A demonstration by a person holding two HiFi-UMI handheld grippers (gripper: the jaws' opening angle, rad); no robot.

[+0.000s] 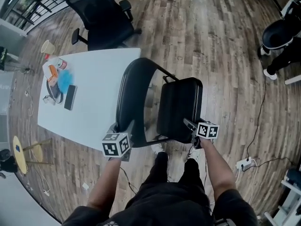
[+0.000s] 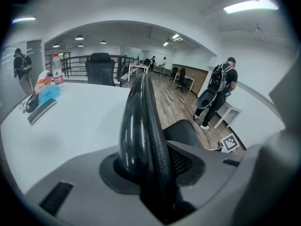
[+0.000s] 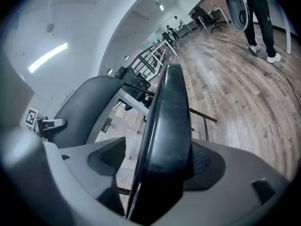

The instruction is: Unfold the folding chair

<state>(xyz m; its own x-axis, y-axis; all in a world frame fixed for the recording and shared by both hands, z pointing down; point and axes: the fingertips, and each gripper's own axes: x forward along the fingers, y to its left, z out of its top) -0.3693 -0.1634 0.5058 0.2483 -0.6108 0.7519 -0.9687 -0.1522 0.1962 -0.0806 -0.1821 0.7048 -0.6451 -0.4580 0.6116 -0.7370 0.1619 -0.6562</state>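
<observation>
Folding chair point(image 1: 170, 113): backrest point(image 2: 141, 135) in left gripper point(image 1: 122, 131), seat point(image 3: 171, 126) between right gripper's point(image 1: 193, 126) fingers point(image 3: 212, 166).

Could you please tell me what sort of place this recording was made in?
Most likely an open-plan office: a black swivel office chair stands at a white table, the wood-look flooring runs throughout, and further desks and chairs stand in the distance.
</observation>
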